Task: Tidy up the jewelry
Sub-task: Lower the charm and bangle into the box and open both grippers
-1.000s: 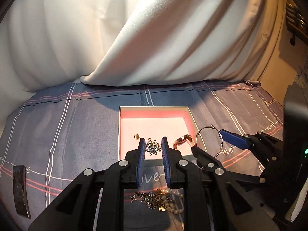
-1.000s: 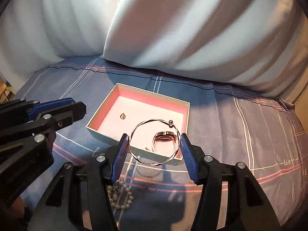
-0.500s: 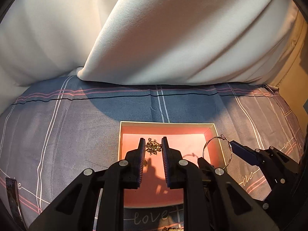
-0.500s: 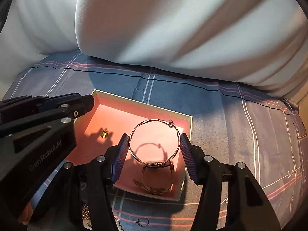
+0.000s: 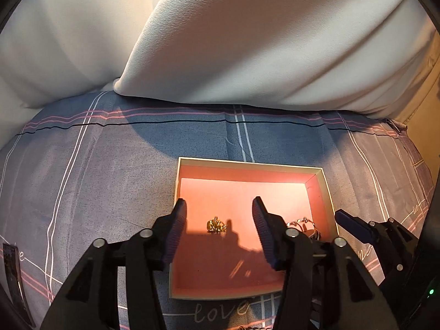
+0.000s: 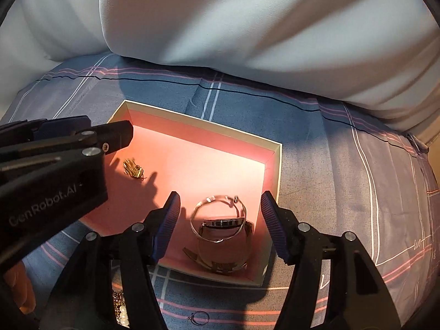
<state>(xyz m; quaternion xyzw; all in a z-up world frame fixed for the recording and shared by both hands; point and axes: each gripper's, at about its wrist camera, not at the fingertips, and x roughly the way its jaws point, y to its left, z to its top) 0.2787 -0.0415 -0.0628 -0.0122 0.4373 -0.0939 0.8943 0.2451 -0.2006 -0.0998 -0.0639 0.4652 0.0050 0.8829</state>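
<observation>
A shallow box with a pink inside (image 5: 249,174) (image 6: 209,137) lies on the blue plaid bedsheet. My left gripper (image 5: 218,206) is open over the box; a small gold brooch (image 5: 216,225) (image 6: 133,168) lies on the box floor between its fingers. My right gripper (image 6: 220,200) is open over the box's right part. A silver wire bangle (image 6: 218,214) lies below it on a watch (image 6: 224,247) in the box. The bangle and watch show at the right in the left wrist view (image 5: 304,227).
White pillows (image 5: 247,41) rise behind the box. A pile of pearls and chain (image 6: 119,309) and a small ring (image 6: 200,317) lie on the sheet in front of the box. A dark strip (image 5: 12,272) lies at the far left.
Both grippers moved forward over the box and opened. The brooch dropped from the left gripper and the bangle from the right gripper into the box.
</observation>
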